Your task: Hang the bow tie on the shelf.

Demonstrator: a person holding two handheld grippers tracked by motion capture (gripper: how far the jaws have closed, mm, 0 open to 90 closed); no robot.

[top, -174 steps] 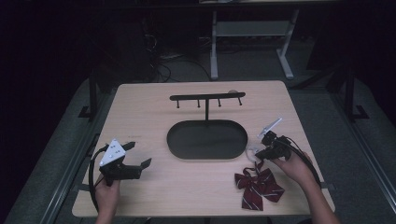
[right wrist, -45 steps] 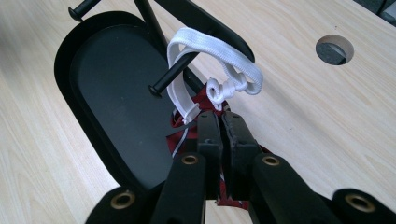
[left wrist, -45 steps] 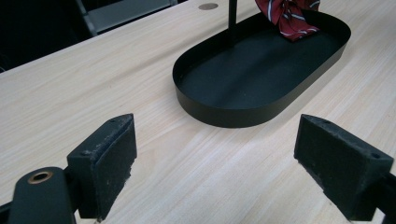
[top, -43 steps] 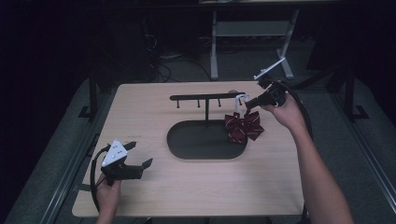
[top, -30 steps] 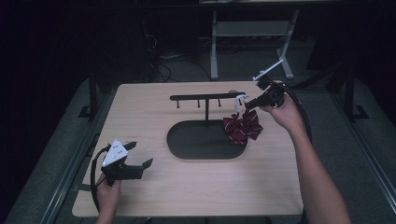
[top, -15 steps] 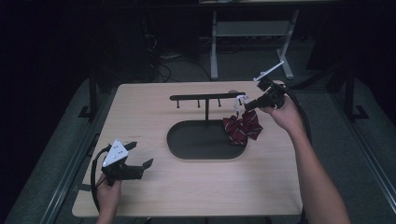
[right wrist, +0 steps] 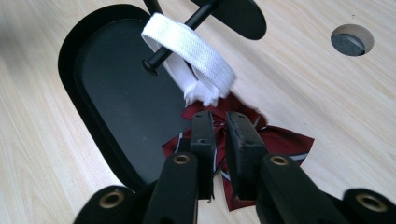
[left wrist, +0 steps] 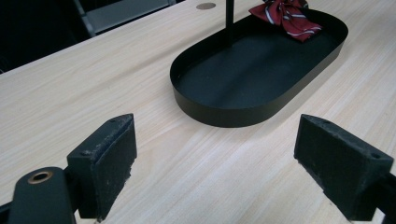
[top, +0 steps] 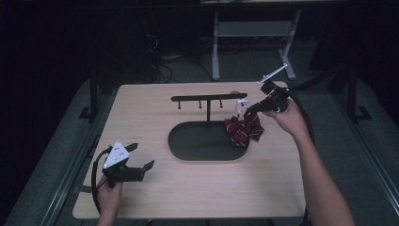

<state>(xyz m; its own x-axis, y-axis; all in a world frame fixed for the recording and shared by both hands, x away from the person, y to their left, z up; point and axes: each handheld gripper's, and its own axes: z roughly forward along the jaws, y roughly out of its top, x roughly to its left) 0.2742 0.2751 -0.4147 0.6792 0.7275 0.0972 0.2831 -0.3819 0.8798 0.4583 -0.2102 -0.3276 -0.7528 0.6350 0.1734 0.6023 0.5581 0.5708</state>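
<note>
Bow tie (right wrist: 275,140) elastic loop (right wrist: 196,56) hooked on rack peg (right wrist: 175,37); right gripper (right wrist: 219,123) jaws just opening, nothing pinched, back out straight; left gripper (left wrist: 215,154) released, idle.

A light wooden table (top: 197,188) carries a black oval tray (top: 207,141), the foot of a stand with a post (top: 209,113) and a cross bar (top: 209,98) above it. The tray lies well ahead of the wide-set left jaws and to their right in the left gripper view, and just beyond the right jaws on their left. A red striped bow tie (top: 243,129) lies over the tray's rim directly past the right jaws. A round hole (right wrist: 351,39) in the tabletop sits far to their upper right.
</note>
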